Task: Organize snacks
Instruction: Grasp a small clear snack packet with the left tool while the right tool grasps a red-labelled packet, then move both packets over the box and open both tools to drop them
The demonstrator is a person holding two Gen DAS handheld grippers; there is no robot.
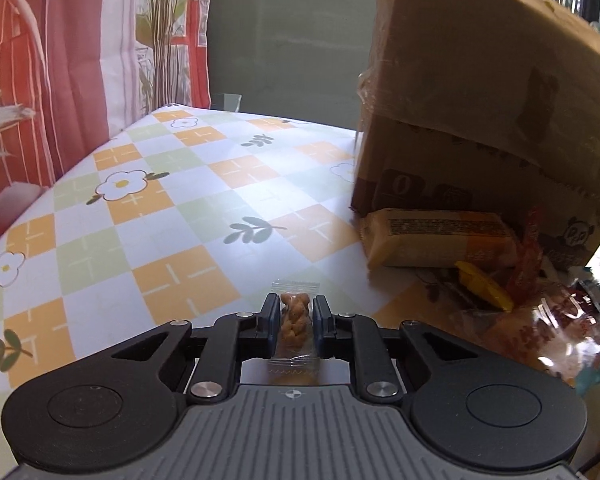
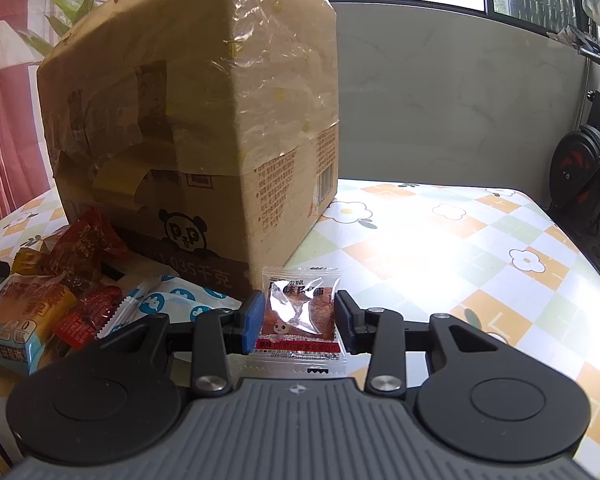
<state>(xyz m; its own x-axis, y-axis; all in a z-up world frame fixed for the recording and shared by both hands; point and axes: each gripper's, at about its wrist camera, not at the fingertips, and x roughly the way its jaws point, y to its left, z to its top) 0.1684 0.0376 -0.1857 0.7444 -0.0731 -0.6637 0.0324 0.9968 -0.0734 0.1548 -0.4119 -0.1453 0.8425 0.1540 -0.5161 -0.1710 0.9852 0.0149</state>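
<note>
Left gripper point(image 1: 296, 316): jaws narrow, pinching twist packet point(image 1: 295, 320) by long sides, seemingly to lift it off counter point(image 1: 172, 216). Right gripper point(image 2: 296, 318): jaws clamped on jerky packet point(image 2: 300, 312), flat, label up, likely ready for sorting. Snack pile point(image 2: 60, 300) lies against box point(image 2: 188, 120). Box opening not visible; destination unclear. Pile cut off at frame edge; glare washes out counter on right.

FREE: bare worktop point(image 1: 148, 216) ahead and left of the left gripper point(image 1: 296, 312); open worktop to the right of the right gripper point(image 2: 296, 312) | BLOCKED: tall cardboard box point(image 2: 188, 120) stands ahead between them | CLUTTER: snack pile point(image 2: 60, 300) at the box's foot, yellow packet point(image 1: 436, 240) against its base | EDGE: curtain point(image 1: 52, 72) along the far left side
</note>
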